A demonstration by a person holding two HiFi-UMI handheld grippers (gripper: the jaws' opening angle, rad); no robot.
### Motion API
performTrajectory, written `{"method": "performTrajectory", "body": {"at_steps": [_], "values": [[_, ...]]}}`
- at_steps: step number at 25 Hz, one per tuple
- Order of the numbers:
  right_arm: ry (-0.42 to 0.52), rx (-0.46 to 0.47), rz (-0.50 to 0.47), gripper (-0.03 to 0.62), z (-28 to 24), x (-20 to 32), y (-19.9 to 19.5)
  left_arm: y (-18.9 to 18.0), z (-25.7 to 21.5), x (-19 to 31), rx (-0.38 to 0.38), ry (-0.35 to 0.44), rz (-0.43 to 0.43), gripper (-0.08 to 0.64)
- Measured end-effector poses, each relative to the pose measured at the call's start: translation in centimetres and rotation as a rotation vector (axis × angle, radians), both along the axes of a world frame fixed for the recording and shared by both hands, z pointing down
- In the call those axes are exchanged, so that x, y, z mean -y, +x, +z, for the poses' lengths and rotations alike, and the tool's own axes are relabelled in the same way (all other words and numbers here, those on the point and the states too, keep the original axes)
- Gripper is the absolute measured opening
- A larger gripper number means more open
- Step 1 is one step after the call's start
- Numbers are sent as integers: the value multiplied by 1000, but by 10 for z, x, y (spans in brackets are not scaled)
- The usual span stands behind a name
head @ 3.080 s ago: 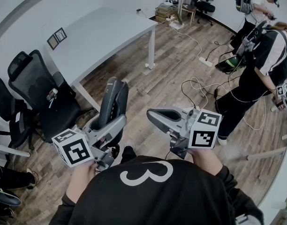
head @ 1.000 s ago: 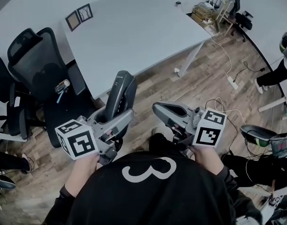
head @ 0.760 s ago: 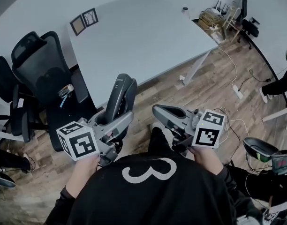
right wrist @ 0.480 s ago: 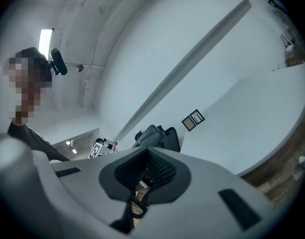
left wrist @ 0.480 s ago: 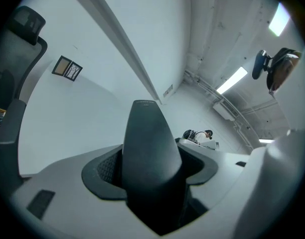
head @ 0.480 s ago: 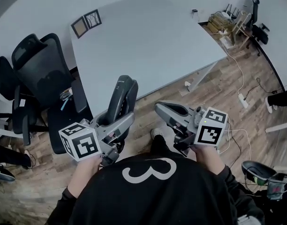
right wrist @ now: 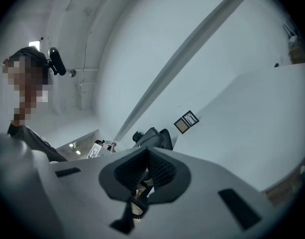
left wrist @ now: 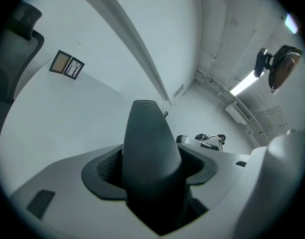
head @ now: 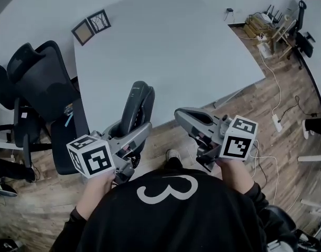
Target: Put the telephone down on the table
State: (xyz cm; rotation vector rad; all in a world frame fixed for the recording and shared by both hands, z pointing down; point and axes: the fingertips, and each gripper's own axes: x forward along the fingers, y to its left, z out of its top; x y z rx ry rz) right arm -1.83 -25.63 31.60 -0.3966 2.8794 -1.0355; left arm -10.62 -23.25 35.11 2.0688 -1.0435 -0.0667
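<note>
My left gripper (head: 130, 135) is clamped on the telephone handset (head: 138, 106). The left gripper view shows the dark body wedged between both pads and rising steeply out of them. The handset is at lower centre of the head view, its top end over the near edge of the white table (head: 171, 51). The held end and my hands are above the wood floor (head: 265, 114). My right gripper (head: 185, 118) is just to the right, pads together with nothing in them.

The main risk, as I judge it, is letting go too early. Opened here, the handset would catch the table edge or drop to the floor. I need to carry it well in over the top first. It also stands tall from a low grip, so a quick tilt could let it pivot in the pads. Setting it down end-first could tip it over. I cannot read its height above the table.

The bare middle of the table is safest, away from the two small framed cards (head: 91, 27) at its upper left. I see no container in any view.
</note>
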Motion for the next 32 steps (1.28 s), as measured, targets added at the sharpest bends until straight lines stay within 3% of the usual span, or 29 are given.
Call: {"method": "performTrajectory", "body": {"at_steps": [17,32], "values": [[-81,-35,-74,11,36,92,12,6,30,106,242,-2,-103,308],[-153,-56,-72,11,68,127,24,-18,135,163,455,-169,-191,307]]}}
